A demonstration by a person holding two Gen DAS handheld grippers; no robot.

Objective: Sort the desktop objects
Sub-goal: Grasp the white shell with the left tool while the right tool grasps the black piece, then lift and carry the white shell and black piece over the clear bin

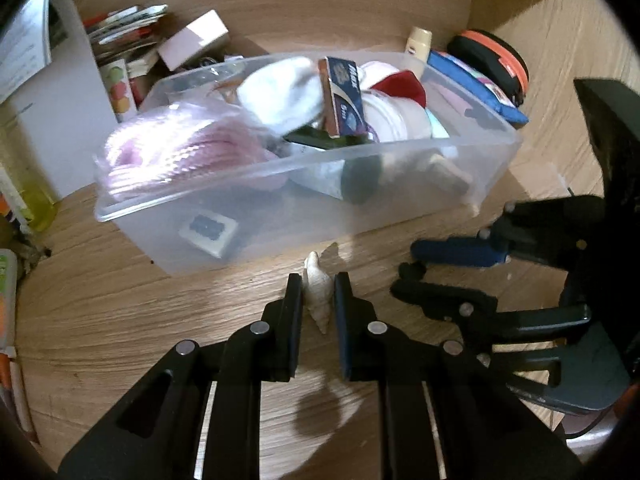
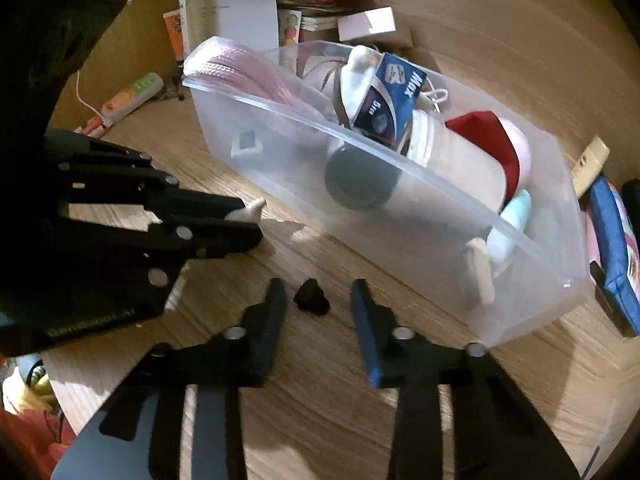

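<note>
Crowding the left of the wooden desk (image 1: 120, 320) are a yellow bottle (image 1: 24, 176), a white folder (image 1: 60, 92) and a heap of booklets (image 1: 124, 28), with a pink box (image 1: 196, 40) beside them. A clear plastic bin (image 1: 304, 208) lies across the middle just beyond both grippers, stuffed with a pink mesh bundle (image 1: 176, 152), a white sock (image 1: 280, 92), a blue carton (image 1: 344, 96) and a red cloth (image 1: 400, 88). Behind its right end sit a cream tube (image 1: 418, 46), a blue pouch (image 1: 476, 84) and an orange-rimmed black case (image 1: 496, 60). The left gripper (image 1: 318, 300) points steeply down, its jaws clamped on a pale spiral seashell (image 1: 316, 288) right before the bin wall. To its right, the right gripper (image 2: 318, 300) tilts down likewise; its jaws stand apart on either side of a small black object (image 2: 312, 302) lying on the desk, not pressing it. Sunlight streaks the wood grain.
</note>
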